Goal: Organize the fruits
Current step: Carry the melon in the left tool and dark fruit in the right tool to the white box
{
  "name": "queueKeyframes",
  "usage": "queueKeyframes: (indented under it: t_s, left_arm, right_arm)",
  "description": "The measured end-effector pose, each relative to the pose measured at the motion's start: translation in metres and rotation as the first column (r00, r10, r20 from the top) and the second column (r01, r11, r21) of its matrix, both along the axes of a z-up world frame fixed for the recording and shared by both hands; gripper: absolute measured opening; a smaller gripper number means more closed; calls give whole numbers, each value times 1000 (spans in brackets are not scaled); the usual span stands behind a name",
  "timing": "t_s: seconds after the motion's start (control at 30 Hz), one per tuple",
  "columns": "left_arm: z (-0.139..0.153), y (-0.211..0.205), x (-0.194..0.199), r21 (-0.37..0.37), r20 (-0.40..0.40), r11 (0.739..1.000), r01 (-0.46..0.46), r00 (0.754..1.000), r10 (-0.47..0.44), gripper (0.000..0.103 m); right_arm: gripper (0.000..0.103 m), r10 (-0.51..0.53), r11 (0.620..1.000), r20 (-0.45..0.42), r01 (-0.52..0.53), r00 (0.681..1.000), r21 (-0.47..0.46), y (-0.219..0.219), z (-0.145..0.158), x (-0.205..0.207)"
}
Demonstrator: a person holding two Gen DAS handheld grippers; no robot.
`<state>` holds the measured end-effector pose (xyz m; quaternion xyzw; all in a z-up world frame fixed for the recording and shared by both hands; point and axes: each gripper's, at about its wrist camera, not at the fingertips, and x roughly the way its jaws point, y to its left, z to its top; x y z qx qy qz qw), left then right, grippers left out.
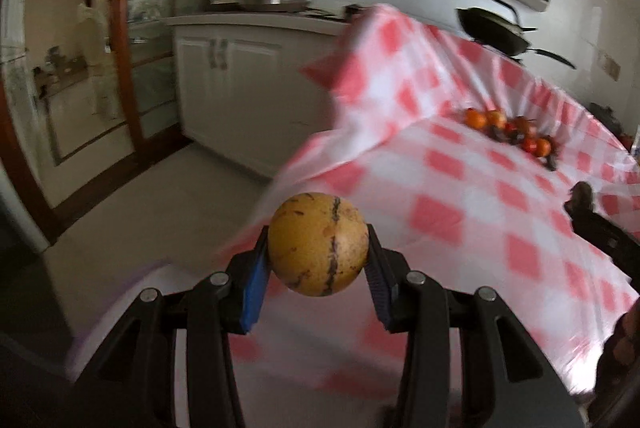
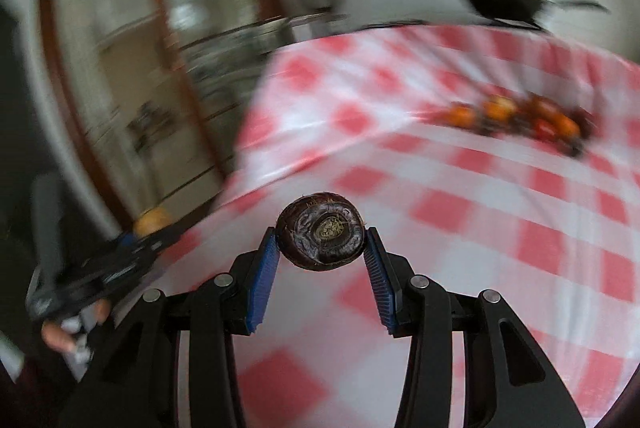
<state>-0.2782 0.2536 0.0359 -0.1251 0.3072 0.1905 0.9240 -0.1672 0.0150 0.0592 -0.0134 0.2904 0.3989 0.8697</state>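
Left tongs [image 1: 318, 248] grip one yellow fruit [image 1: 318, 244]; right tongs [image 2: 320, 234] one dark fruit [image 2: 321, 230].

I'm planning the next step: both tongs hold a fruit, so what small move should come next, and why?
Probably carry both toward the fruit pile at the far side of the cloth. The left tongs grip a yellow fruit, the right tongs a dark fruit, and both are held in the air well short of the pile, so neither should be released yet.
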Motion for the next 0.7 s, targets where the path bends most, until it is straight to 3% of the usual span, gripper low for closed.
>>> queueKeyframes:
  t_s: [0.1, 0.2, 0.37, 0.5, 0.63, 0.7]
  left_arm:
    - [-9, 30, -32, 10, -36, 997, -73, 997, 74, 44]
    - [-24, 52, -52, -3, -83, 993, -119, 989, 118, 44]
    - [-65, 78, -66, 3, -212, 983, -183, 961, 179, 44]
    - [-101, 97, -66, -18, -314, 970, -241, 923, 223, 44]
    - [-136, 115, -57, -69, -411, 944, -322, 872, 267, 44]
    - [-159, 128, -54, -116, -471, 918, -378, 835, 285, 44]
  right_arm:
    - [44, 170, 985, 58, -167, 984, -51, 42, 0, -38]
    - [44, 323, 943, 56, -316, 945, -107, 77, -10, -72]
    - [44, 530, 815, -11, -513, 848, -270, 127, -50, -123]
    - [44, 617, 691, -87, -592, 782, -414, 156, -93, -150]
    - [44, 621, 583, -206, -621, 757, -524, 184, -145, -160]
    - [44, 601, 549, -266, -632, 753, -547, 195, -164, -161]
